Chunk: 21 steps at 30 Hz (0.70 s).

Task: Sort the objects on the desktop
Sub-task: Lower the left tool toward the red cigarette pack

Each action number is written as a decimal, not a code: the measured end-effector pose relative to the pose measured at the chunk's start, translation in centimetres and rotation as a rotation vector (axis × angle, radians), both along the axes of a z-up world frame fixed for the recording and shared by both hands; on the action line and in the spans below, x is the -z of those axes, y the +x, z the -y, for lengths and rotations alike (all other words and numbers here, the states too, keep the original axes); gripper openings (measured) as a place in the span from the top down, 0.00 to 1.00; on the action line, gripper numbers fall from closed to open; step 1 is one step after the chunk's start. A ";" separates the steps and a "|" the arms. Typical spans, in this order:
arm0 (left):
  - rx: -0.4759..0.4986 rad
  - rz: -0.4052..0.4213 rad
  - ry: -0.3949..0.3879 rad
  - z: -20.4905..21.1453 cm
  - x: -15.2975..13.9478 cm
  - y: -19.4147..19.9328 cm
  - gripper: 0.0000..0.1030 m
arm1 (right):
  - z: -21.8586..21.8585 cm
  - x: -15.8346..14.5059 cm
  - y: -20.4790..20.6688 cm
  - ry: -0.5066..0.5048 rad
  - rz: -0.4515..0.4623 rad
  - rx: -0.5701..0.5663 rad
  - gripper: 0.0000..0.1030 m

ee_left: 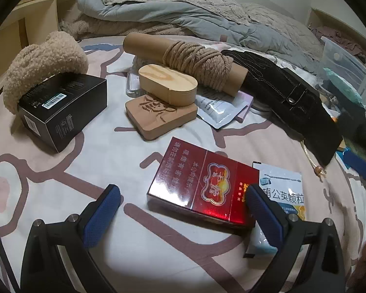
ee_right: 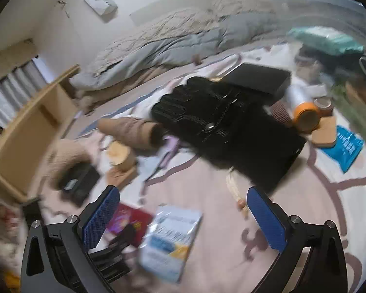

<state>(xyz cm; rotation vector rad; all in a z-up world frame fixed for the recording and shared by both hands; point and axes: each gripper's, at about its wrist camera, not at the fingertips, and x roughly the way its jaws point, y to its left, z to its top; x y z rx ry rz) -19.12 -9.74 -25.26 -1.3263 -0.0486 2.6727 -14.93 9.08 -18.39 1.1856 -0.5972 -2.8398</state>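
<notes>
A red pack (ee_left: 202,185) is seen lying flat on the patterned sheet (ee_left: 61,171), between the spread fingers of the left gripper (ee_left: 183,210); the jaws are wide apart and nothing is held. The right blue pad (ee_left: 263,214) is just at the pack's right corner, the left pad (ee_left: 102,214) well apart from it. A white sachet (ee_left: 283,190) is tucked partly under the pack's right side. Further back, a black box (ee_left: 63,112) is leaned against a fleecy item (ee_left: 41,61), two wooden blocks (ee_left: 168,97) are stacked, and a cardboard tube (ee_left: 183,58) wound with rope is laid across, with a black glove (ee_left: 280,90) to its right.

In the blurred right wrist view, the right gripper (ee_right: 183,214) is held above the sheet, likewise wide open and empty. The sachet (ee_right: 170,239) and red pack (ee_right: 129,222) are seen below it, the left gripper (ee_right: 114,251) beside them. An orange tape roll (ee_right: 307,114) and a blue packet (ee_right: 346,146) are seen at right.
</notes>
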 end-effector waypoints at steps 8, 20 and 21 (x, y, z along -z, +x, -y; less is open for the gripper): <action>-0.004 0.014 0.030 0.1 0.1 -0.1 0.00 | 1.2 4.2 4.4 0.054 0.034 -0.108 0.00; 0.142 0.012 -0.061 -1.8 0.2 0.9 0.00 | 2.1 4.8 6.0 0.086 0.035 -0.170 0.00; 0.139 0.018 -0.072 -1.7 0.4 0.8 0.00 | 2.2 4.8 6.0 0.097 0.042 -0.171 0.00</action>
